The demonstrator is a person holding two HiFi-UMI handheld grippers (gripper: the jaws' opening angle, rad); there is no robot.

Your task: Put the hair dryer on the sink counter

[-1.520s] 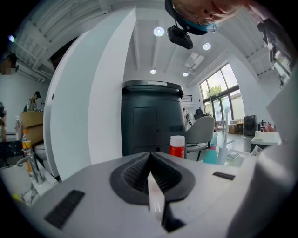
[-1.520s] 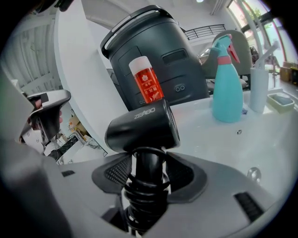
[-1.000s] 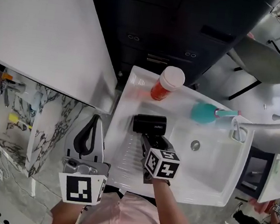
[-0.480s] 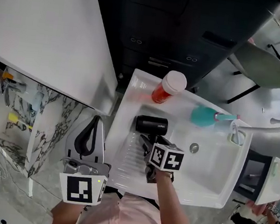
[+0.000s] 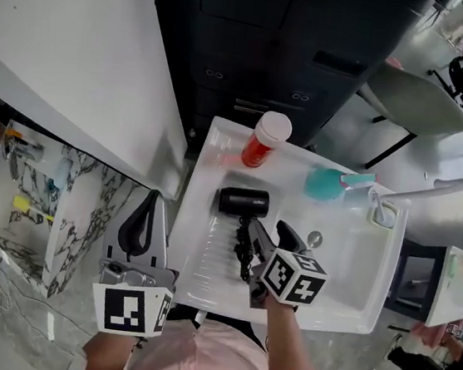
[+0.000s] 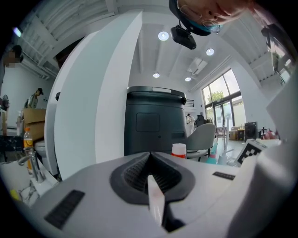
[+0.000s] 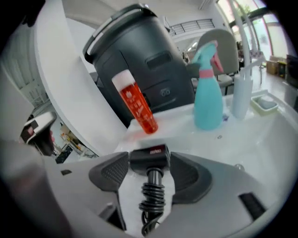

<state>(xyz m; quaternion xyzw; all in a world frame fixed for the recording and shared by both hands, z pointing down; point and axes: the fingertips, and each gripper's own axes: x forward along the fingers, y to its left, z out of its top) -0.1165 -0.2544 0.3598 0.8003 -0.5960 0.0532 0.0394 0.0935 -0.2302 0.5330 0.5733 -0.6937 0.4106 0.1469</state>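
Note:
The black hair dryer (image 5: 244, 201) lies on the ribbed left part of the white sink counter (image 5: 197, 259), its handle and coiled cord (image 5: 245, 247) trailing toward me. My right gripper (image 5: 265, 236) hovers just behind it. In the right gripper view the hair dryer (image 7: 149, 159) and cord (image 7: 152, 197) sit between the jaws of the right gripper (image 7: 150, 171). The jaws are closing, but the pads stand apart from the handle and do not press on it. My left gripper (image 5: 150, 205) hangs left of the sink over the marble floor. In its own view the left gripper (image 6: 150, 160) is shut with nothing in it.
A red bottle with a white cap (image 5: 266, 138) stands at the counter's far edge. A teal spray bottle (image 5: 328, 184) and a faucet (image 5: 423, 192) are at the basin's far right, around the drain (image 5: 314, 238). A dark cabinet (image 5: 257, 41) rises behind, and a white panel (image 5: 64, 50) is to the left.
My right gripper has drawn back toward me and to the right, off the hair dryer's handle. The dryer stays lying on the counter. The left gripper has barely moved.

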